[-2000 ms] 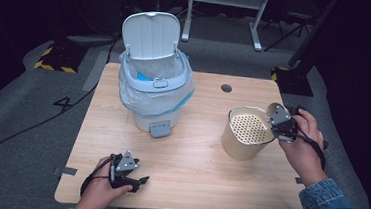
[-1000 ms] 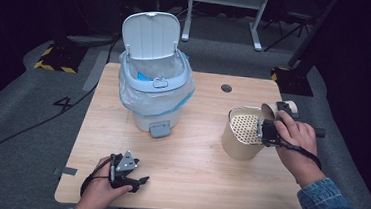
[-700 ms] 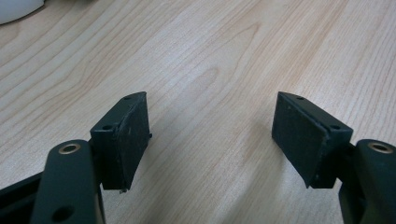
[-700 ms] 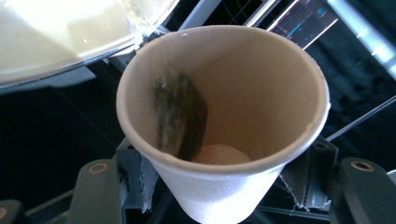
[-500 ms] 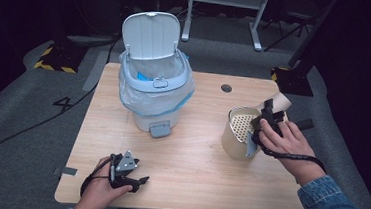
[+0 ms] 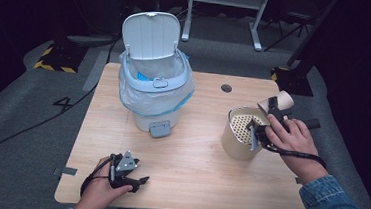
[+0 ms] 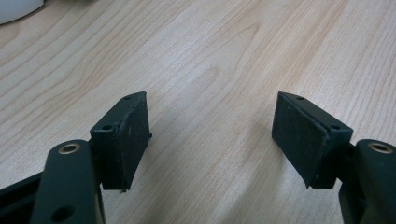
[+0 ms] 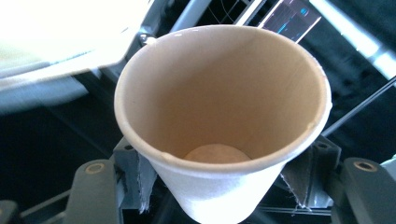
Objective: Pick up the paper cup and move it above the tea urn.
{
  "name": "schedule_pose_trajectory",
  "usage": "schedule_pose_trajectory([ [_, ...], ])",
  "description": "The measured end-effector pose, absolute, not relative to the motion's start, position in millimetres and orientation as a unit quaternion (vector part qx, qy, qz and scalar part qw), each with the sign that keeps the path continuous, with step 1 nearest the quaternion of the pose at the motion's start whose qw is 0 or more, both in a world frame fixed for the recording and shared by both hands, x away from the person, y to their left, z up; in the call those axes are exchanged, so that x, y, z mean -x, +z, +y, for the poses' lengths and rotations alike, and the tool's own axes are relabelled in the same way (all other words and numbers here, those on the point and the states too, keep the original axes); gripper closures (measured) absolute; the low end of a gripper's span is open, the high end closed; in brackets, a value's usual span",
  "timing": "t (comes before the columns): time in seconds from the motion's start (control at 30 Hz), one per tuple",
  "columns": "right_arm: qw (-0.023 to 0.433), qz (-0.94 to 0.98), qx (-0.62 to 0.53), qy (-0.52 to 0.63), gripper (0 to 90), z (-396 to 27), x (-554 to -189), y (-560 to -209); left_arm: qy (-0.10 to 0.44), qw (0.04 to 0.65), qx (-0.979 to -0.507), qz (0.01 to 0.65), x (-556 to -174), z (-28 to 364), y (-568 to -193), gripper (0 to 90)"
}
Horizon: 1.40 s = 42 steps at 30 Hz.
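A beige paper cup [image 6: 277, 102] is tipped on its side just above the right rim of a tan canister [image 6: 236, 138] with a perforated insert. My right gripper [image 6: 272, 115] is shut on the cup. In the right gripper view the cup [image 8: 224, 93] turns its open mouth toward the camera; it looks empty, and my right gripper [image 8: 219, 186] clamps its lower wall from both sides. My left gripper [image 6: 140, 181] rests low at the table's front left. In its own view my left gripper [image 7: 210, 135] is open, with bare wood between the pads.
A white pedal bin [image 6: 155, 82] with a plastic liner stands at the back left of the wooden table [image 6: 194, 160], its lid raised. A round cable hole [image 6: 226, 88] lies behind the canister. Dark floor and a desk frame surround the table.
The right hand has shifted a little left to the canister's right rim and has turned the cup onto its side. The left gripper has stayed put.
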State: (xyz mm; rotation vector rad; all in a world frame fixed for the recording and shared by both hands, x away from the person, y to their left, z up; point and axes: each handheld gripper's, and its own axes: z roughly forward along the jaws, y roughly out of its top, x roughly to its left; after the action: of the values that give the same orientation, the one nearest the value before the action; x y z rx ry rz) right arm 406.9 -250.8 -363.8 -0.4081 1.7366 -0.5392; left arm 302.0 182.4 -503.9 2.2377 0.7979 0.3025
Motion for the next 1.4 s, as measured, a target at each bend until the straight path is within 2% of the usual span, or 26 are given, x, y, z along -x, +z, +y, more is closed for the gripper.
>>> schedule_pose_trajectory([
  [0.03, 0.592, 0.777, 0.130, -0.173, 34.8, -254, -408, -357, 0.118, 0.365, -0.870, 0.310, -302, 182, -504, 28.2],
  [0.17, 0.576, 0.811, 0.054, -0.088, 34.4, -262, -410, -348, 0.118, 0.364, -0.870, 0.310, -301, 183, -504, 28.2],
  [0.27, 0.545, 0.838, -0.030, 0.009, 34.3, -274, -414, -340, 0.118, 0.364, -0.870, 0.310, -301, 183, -504, 28.2],
  [0.5, 0.494, 0.839, -0.172, 0.147, 33.9, -291, -416, -335, 0.118, 0.364, -0.870, 0.310, -301, 183, -504, 28.2],
  [0.77, 0.383, 0.805, -0.312, 0.328, 33.7, -309, -422, -335, 0.117, 0.365, -0.870, 0.310, -301, 183, -504, 28.2],
  [0.93, 0.310, 0.779, -0.357, 0.413, 33.4, -315, -426, -336, 0.117, 0.365, -0.870, 0.310, -302, 183, -504, 28.2],
  [1.17, 0.253, 0.750, -0.381, 0.479, 33.4, -314, -424, -333, 0.118, 0.364, -0.871, 0.310, -301, 183, -504, 28.3],
  [1.4, 0.234, 0.737, -0.382, 0.505, 33.3, -313, -424, -331, 0.117, 0.365, -0.870, 0.310, -301, 184, -504, 28.5],
])
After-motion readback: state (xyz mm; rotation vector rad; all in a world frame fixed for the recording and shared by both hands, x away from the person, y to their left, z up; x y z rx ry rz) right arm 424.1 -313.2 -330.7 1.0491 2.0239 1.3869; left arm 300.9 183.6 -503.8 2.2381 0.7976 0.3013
